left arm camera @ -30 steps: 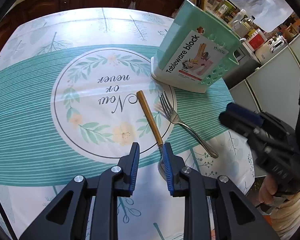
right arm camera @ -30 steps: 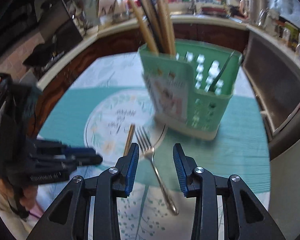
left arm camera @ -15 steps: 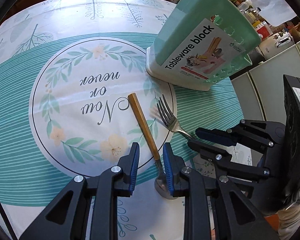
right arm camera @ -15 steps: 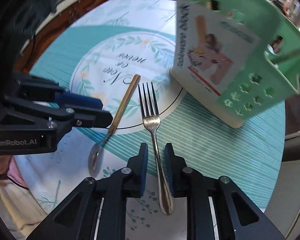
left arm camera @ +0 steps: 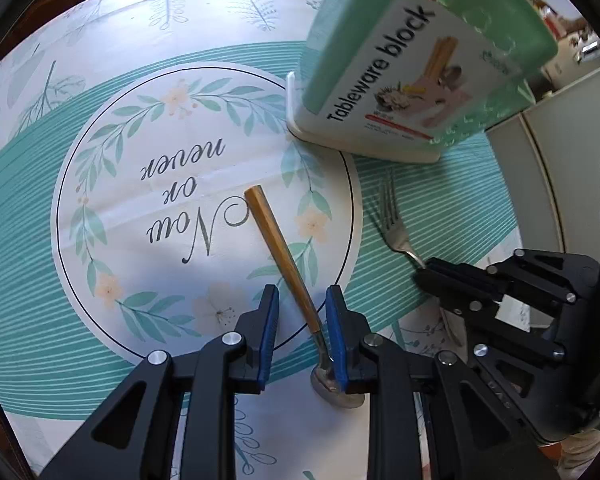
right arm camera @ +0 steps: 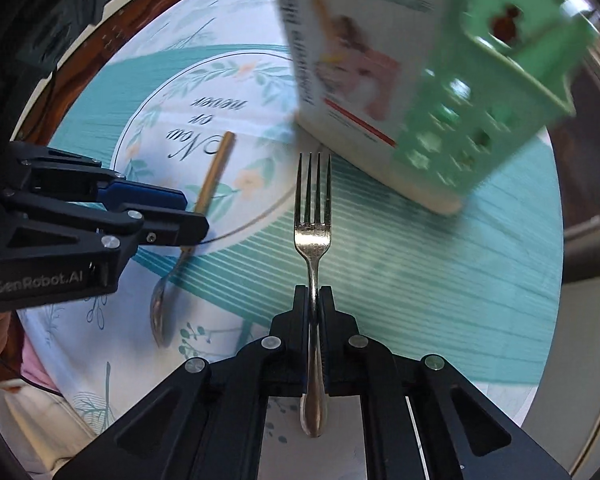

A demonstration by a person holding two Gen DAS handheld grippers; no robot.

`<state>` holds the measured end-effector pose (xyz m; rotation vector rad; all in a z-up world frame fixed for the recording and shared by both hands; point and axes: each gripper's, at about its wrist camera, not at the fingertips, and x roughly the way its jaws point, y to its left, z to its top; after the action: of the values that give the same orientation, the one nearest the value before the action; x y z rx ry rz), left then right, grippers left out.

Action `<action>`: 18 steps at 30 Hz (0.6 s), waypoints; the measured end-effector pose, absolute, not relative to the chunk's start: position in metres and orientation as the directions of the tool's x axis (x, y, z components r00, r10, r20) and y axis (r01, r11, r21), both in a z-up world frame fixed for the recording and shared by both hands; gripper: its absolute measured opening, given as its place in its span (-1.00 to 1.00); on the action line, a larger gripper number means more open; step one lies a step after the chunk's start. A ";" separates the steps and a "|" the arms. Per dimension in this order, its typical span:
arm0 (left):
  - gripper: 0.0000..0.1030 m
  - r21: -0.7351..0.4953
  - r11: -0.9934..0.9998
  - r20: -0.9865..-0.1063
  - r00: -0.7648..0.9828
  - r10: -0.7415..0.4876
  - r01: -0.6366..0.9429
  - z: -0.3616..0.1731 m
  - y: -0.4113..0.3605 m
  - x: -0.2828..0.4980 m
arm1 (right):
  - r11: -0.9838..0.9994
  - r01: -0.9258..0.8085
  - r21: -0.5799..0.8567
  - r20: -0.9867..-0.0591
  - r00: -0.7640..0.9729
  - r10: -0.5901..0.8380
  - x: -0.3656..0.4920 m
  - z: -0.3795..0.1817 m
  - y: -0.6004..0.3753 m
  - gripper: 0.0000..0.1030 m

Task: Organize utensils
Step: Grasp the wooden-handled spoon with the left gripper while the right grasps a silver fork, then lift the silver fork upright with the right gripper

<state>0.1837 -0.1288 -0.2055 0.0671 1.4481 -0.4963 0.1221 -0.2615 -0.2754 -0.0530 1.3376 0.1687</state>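
Our right gripper (right arm camera: 314,300) has just closed its jaws, which now clamp the fork (right arm camera: 313,216) by its handle. The fork lies flat on the tablecloth (left arm camera: 40,208); we judge lifting comes next. Our left gripper (left arm camera: 302,312) has dropped over the wooden-handled spoon (left arm camera: 284,256), fingers apart, its neck between them, 1 pad touching it. The green tableware block (left arm camera: 420,60) stands just beyond both utensils; 2 grippers crowd close.
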 end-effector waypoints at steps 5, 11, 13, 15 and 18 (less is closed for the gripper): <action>-0.58 -0.130 0.895 -0.986 0.040 -0.163 0.426 -0.207 -0.153 0.181 | 0.988 -0.114 0.100 -0.964 0.234 0.125 0.115 -0.273 -0.273 -0.91; -0.90 -0.079 0.885 -0.995 0.015 -0.097 0.459 -0.213 -0.174 0.176 | 0.986 -0.094 0.135 -0.955 0.253 0.154 0.098 -0.275 -0.279 -0.91; -0.91 -0.104 0.883 -0.991 0.028 -0.132 0.458 -0.212 -0.171 0.172 | 0.984 -0.079 0.157 -0.949 0.266 0.172 0.078 -0.278 -0.279 -0.91; -0.92 -0.134 0.882 -0.983 0.053 -0.176 0.452 -0.211 -0.166 0.165 | 0.979 -0.056 0.198 -0.936 0.286 0.205 0.071 -0.275 -0.285 -0.91; -0.92 -0.169 0.871 -0.959 0.129 -0.254 0.462 -0.200 -0.154 0.148 | 0.965 -0.032 0.259 -0.905 0.340 0.254 0.060 -0.267 -0.296 -0.91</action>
<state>0.1477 -0.1538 -0.2000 0.1849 1.3452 -0.5246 0.0601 -0.2959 -0.2673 0.2094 1.2119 0.1878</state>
